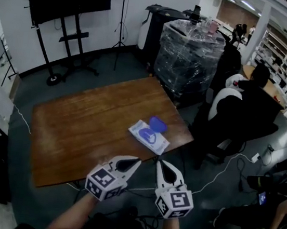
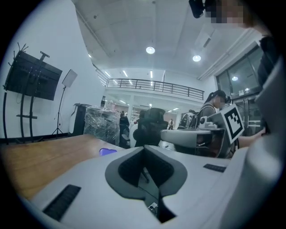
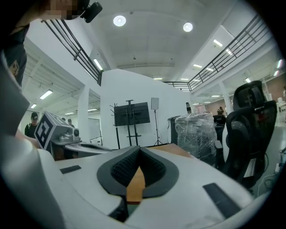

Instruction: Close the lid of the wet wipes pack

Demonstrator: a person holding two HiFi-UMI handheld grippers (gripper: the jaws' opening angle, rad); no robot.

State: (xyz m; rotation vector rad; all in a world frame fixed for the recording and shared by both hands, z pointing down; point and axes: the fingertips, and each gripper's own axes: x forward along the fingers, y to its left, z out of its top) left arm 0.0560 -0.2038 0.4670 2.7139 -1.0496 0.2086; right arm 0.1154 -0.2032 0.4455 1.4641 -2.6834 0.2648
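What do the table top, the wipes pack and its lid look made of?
Table top: wood or veneer, streaky brown grain, slight sheen.
Wipes pack: likely soft plastic film, white, flat and slightly crumpled.
Lid: probably rigid blue plastic, holding its shape flipped open.

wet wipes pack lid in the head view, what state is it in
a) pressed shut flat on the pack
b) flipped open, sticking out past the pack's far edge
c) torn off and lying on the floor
B: the blue lid is swung back off the oval opening of the wet wipes pack on the table.
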